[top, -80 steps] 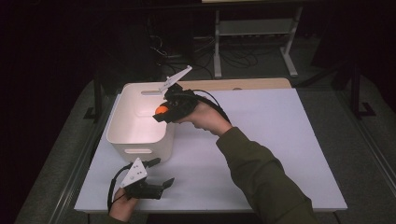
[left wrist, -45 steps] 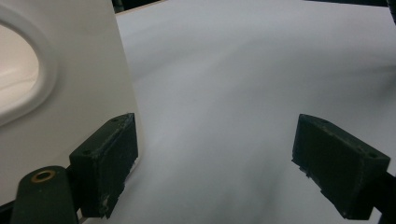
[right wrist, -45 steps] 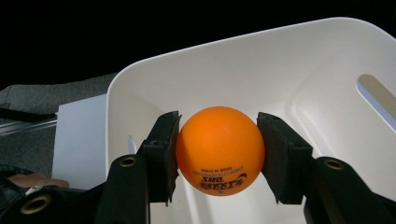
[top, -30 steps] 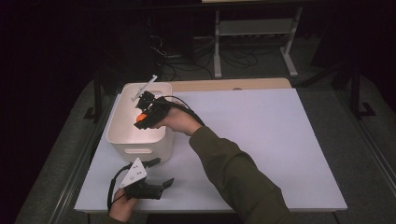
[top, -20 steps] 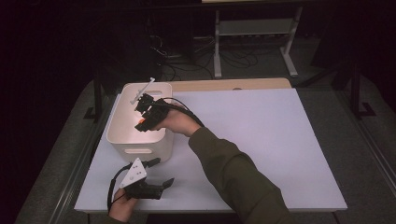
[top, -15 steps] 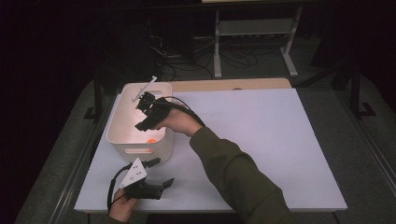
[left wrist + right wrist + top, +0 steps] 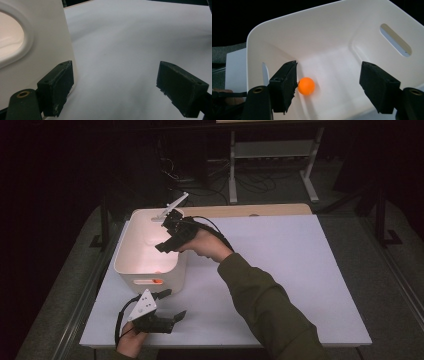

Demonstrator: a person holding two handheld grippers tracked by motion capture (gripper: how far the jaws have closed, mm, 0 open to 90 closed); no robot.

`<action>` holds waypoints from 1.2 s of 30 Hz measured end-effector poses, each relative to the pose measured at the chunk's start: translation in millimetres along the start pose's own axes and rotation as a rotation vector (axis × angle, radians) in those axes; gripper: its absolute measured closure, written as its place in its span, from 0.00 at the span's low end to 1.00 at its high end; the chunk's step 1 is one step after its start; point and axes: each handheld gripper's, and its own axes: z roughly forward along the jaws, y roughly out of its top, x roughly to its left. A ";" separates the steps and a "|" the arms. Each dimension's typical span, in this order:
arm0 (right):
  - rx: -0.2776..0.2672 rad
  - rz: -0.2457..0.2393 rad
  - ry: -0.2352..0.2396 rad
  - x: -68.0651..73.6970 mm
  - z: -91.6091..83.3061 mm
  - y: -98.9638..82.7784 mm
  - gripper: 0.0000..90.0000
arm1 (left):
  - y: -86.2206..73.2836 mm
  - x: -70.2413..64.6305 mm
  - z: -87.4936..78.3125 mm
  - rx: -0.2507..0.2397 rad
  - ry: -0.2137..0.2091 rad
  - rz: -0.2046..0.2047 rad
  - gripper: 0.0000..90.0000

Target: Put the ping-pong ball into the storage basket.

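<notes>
Orange ball (image 7: 306,86) lies in white bin (image 7: 372,32); round, no long axis.

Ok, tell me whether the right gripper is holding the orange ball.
No: the right gripper is open, and the orange ball lies on the white bin's floor.

Both tools (image 7: 167,312) (image 7: 170,237) agape, empty.

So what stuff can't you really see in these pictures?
- The bin floor, high view: the near wall and the right gripper hide most of it, so the orange ball is just a glow.
- Ball's left edge, right gripper view: one finger covers it.
- Left gripper view: the bin is cut off by the edge.
- Room beyond the table: too dark.
</notes>
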 end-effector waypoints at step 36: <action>-0.079 0.101 -0.094 -24.3 -56.8 -74.3 0.14 | 0.3 0.2 0.9 0.007 0.002 0.002 0.16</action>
